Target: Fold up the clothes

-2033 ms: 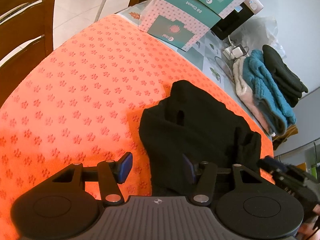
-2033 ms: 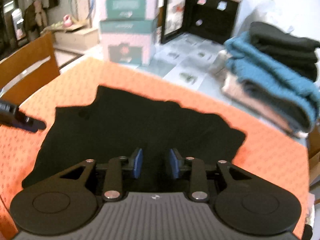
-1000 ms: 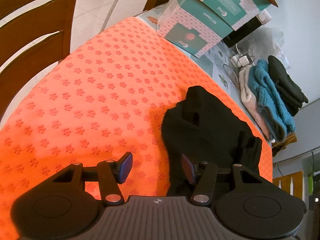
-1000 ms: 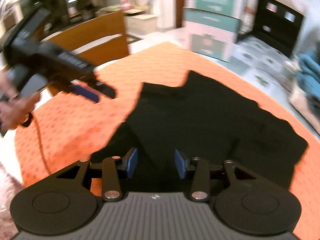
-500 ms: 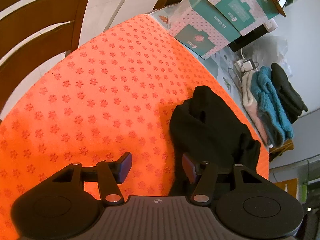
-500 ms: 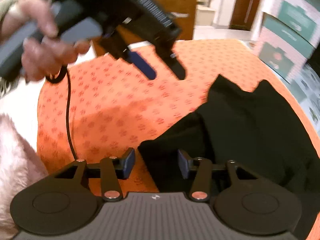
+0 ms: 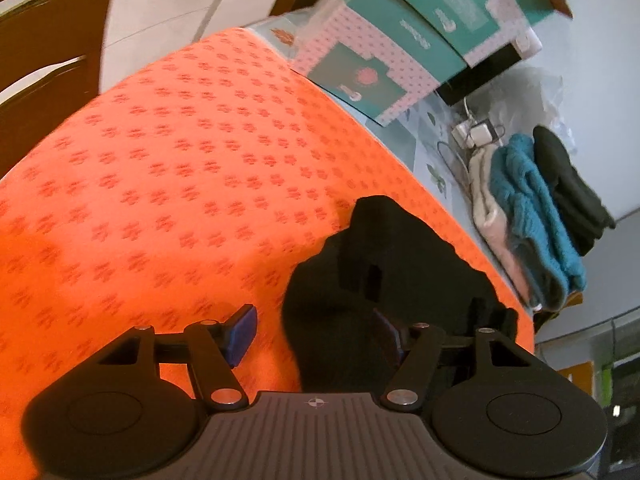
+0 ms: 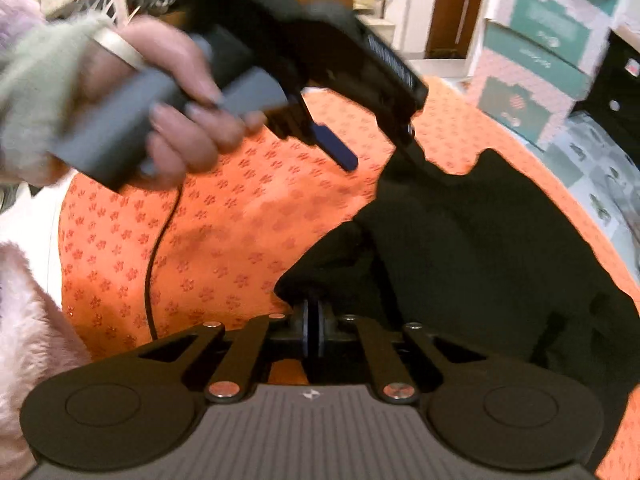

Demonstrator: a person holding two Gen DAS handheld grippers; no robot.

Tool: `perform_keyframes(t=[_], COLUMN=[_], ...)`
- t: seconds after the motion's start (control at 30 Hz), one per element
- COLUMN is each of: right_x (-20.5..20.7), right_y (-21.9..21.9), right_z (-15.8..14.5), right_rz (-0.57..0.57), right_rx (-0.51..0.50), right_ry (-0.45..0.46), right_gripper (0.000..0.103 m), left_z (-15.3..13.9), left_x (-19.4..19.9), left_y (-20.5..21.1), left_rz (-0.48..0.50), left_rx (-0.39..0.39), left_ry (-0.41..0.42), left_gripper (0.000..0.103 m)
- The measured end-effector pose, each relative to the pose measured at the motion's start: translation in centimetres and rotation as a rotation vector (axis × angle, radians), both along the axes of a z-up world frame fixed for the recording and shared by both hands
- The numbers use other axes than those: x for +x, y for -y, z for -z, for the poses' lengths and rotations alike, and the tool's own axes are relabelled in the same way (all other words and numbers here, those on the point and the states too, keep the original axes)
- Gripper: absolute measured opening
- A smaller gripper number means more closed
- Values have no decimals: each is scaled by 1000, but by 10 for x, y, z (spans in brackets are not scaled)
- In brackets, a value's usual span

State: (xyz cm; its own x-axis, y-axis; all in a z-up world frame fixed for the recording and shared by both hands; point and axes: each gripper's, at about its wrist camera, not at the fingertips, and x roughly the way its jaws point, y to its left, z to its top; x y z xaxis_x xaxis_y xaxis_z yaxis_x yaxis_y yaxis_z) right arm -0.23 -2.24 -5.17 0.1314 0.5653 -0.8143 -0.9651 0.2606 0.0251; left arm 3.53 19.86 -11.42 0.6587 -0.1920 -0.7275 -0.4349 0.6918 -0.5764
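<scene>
- We find an orange textured mat with a repeated flower pattern (image 7: 168,168) covering most of both views; it is the working surface.
- On it lies the task's thing, a black soft fabric garment (image 8: 480,248), crumpled rather than flat. It fills the centre and right of the right wrist view and the lower centre of the left wrist view (image 7: 400,264).
- We judge the garment light, limp and not fragile. It will sag and bunch when lifted, so it wants holding at an edge or corner, ideally at two points apart.
- At the upper right of the left wrist view stand pink-and-teal cardboard boxes (image 7: 384,52), and at the right edge a stack of folded cream, blue and dark knitwear (image 7: 536,208), well apart from the black garment.
- The right gripper (image 8: 313,330), bottom centre of its view, has its jaws drawn together, pinching the garment's near edge between the blue pads.
- The left gripper (image 7: 316,332) stands moderately wide and is opening. Its left pad is over bare mat, its right pad over black cloth; the garment's edge lies between, and the pads do not press it.
- A hand (image 8: 176,100) at upper left of the right wrist view carries the left gripper (image 8: 376,152).
</scene>
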Motion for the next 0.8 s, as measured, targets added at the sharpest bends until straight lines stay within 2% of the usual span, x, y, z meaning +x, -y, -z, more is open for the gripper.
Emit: perform_keyframes(t=[0.07,0.1,0.17,0.2,0.47,0.8], right_x=[4,7,12,15,26,25], right_y=[7,11,18,22,54,77], right_z=[-6,-9,-15,-17,-35,-46], right_rz=[28,44,79,96,210,257], right_rx=[17,28,52,65,143,181], right_ry=[-7,-12,-21,-27,-46,-47], right_gripper=[5,5,5,5,5,5], left_z=[3,5,5,4,-36,-74], left_x=[12,16,24,27,32,37], left_y=[4,5,10,12,36,64], left_rz=[5,7,14,23,38,91], left_rx=[4,3,1,-2,48,98], left_ry=[-6,-5,5,17,122,185], left_gripper=[63,56,34,13,12,12])
